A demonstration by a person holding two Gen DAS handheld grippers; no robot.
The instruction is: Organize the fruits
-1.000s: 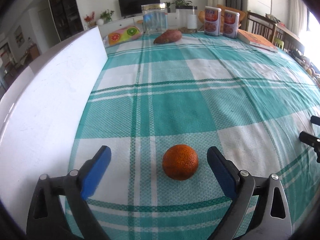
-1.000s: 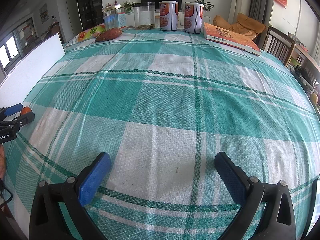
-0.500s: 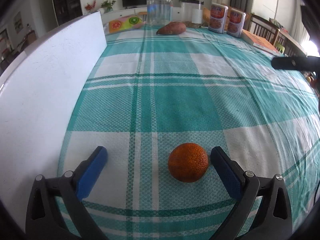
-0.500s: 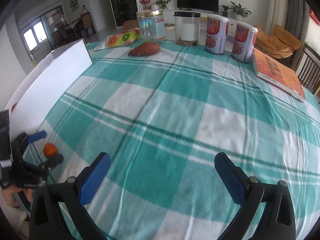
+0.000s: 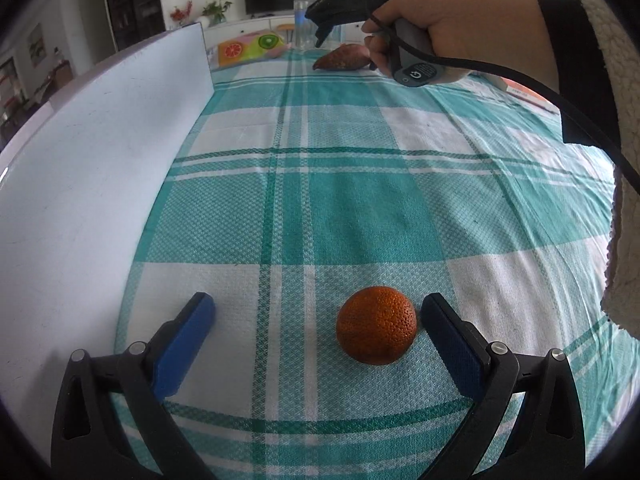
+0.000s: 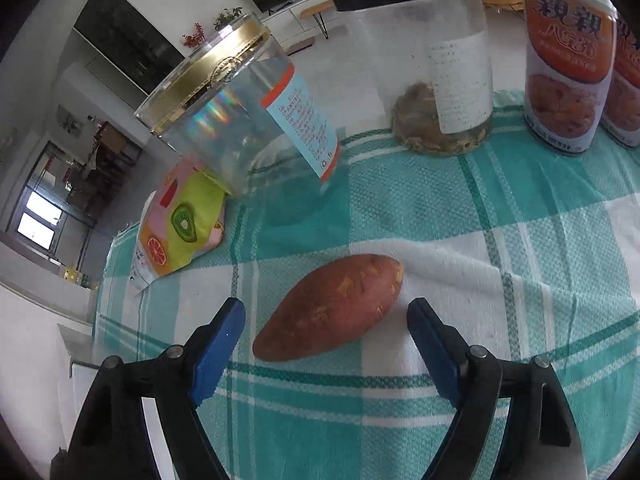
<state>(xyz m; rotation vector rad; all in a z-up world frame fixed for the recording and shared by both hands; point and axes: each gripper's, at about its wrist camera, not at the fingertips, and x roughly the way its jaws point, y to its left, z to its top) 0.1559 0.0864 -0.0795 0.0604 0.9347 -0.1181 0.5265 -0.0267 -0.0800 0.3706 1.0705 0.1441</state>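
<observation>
An orange (image 5: 376, 325) lies on the teal checked cloth between the blue pads of my left gripper (image 5: 316, 310). The gripper is open; the orange sits close to the right pad (image 5: 448, 344), far from the left pad. A reddish sweet potato (image 6: 332, 307) lies on the cloth between the open jaws of my right gripper (image 6: 324, 312), touching neither pad. In the left wrist view the right gripper, held in a hand (image 5: 420, 28), hovers over the sweet potato (image 5: 340, 60) at the far end of the table.
A white board (image 5: 92, 152) stands along the table's left side. Behind the sweet potato stand a gold-lidded clear jar (image 6: 240, 120), a black-lidded jar (image 6: 432, 60), two printed cans (image 6: 568, 60) and a fruit-print packet (image 6: 180, 220).
My right gripper has swung far across the table and come down around the sweet potato. My left gripper has shifted left, so the orange now sits near its right pad.
</observation>
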